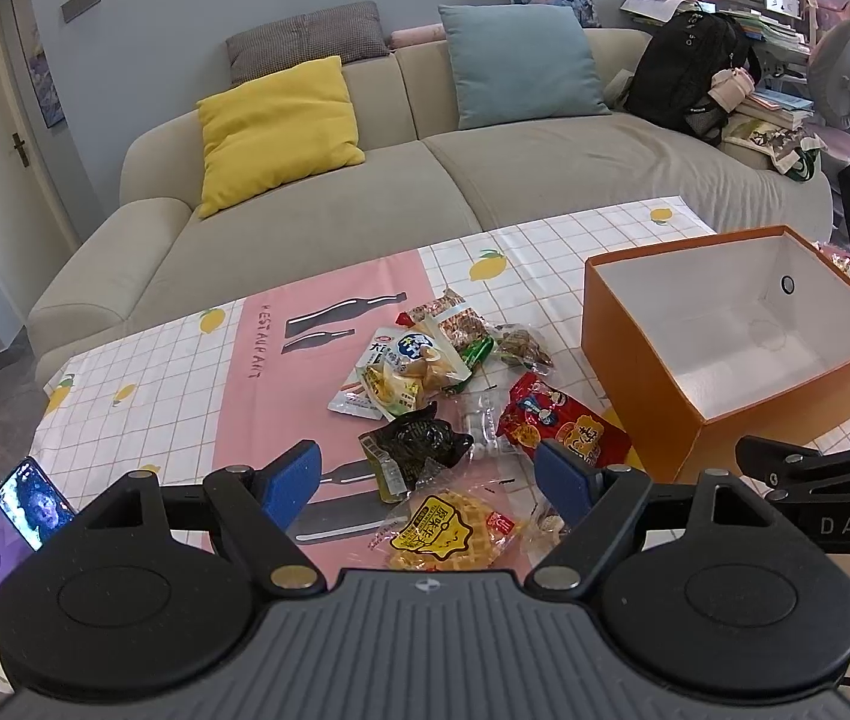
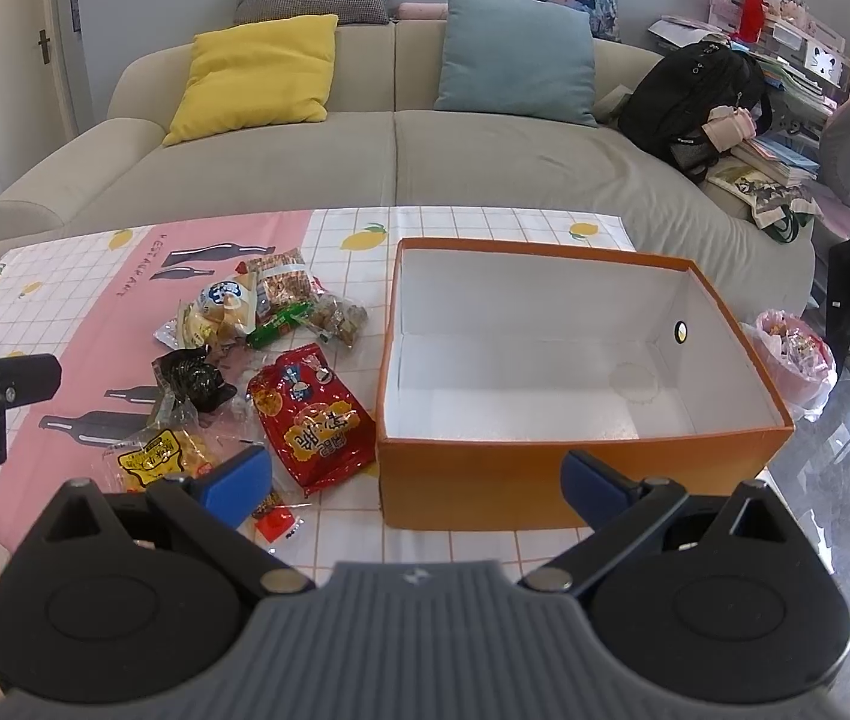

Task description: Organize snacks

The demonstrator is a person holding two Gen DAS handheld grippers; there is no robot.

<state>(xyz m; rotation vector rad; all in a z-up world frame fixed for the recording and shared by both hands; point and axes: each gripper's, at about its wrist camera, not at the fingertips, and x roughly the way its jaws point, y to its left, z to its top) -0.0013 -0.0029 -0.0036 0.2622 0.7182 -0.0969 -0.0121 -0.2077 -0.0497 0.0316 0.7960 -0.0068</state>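
Left gripper and right gripper hover released; nothing boxed yet; next, grasp waffle at 6 o'clock for box.

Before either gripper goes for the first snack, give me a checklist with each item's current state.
1. Orange box open and empty inside: ok.
2. Left gripper open, nothing held: ok.
3. Right gripper open, nothing held: ok.
4. Red snack bag lies apart from the box, top face unobstructed: ok.
5. Waffle packet lies between the left gripper's fingers, free of the pile: cannot tell, as clear wrappers overlap its edges.
6. Snacks on the lemon tablecloth separated for single picks: not ok, as the far ones overlap in a heap.
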